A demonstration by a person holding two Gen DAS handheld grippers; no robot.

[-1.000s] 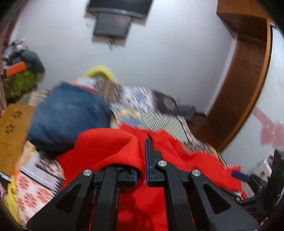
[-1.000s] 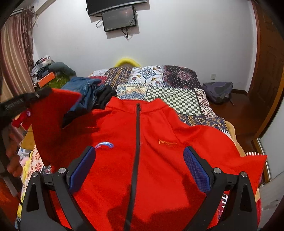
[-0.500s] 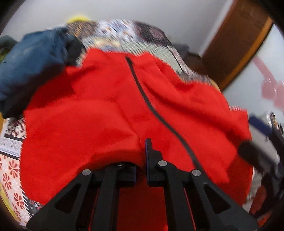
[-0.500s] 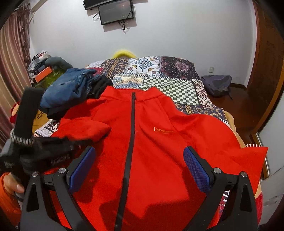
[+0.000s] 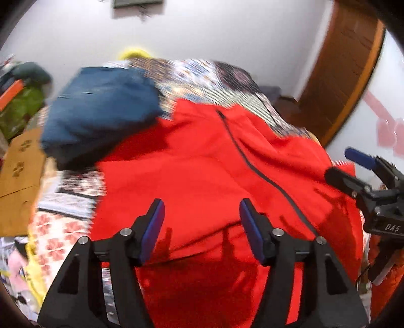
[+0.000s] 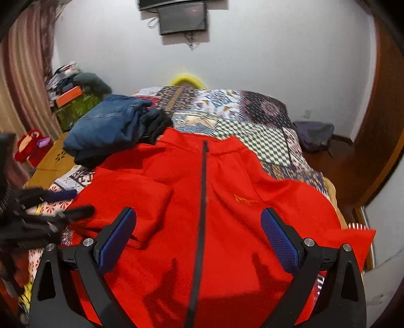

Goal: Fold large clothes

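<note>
Now both tongs — left tongs point(image 5: 202, 227), right tongs point(image 6: 198, 239) — agape over red jacket point(image 6: 227, 201).

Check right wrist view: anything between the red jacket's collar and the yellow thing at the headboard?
Only patchwork bedspread lies between red jacket and yellow object; the jeans pile sits off to the left.

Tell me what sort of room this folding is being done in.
Most likely a home bedroom. The red jacket lies spread on a bed with a patchwork cover, a screen hangs on the wall above it, and a pile of folded jeans sits alongside.
</note>
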